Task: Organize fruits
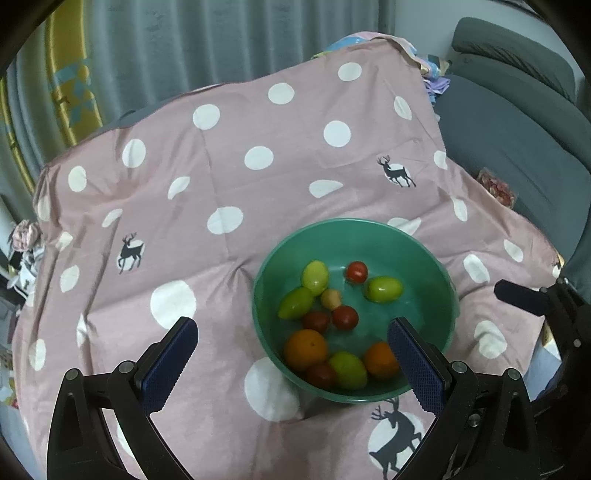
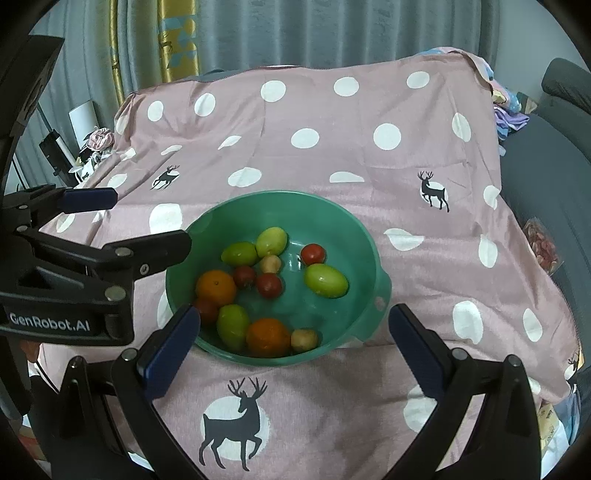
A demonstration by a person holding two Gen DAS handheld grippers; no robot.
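A green bowl (image 1: 354, 221) (image 2: 273, 194) rests on a pink dotted cloth (image 1: 229, 155) (image 2: 332, 110). Inside lie two oranges (image 1: 306, 349) (image 2: 216, 287), several green fruits (image 1: 316, 277) (image 2: 325, 280), red tomatoes (image 1: 357, 271) (image 2: 313, 253) and small pale fruits (image 2: 304, 339). My left gripper (image 1: 291, 325) hangs open over the bowl's near left rim, holding nothing. The right gripper (image 2: 294, 312) is open over the near edge of the bowl, also with nothing in it. The left gripper (image 2: 151, 218) shows at the bowl's left in the right wrist view. One right finger (image 1: 517, 295) shows at the far right.
The cloth drapes over a raised surface and falls away at its edges. A grey sofa (image 1: 517, 129) (image 2: 546, 177) stands to the right with a red-patterned packet (image 1: 496, 188) on it. Grey curtains (image 2: 332, 33) hang behind. Small clutter (image 2: 92, 147) sits past the left edge.
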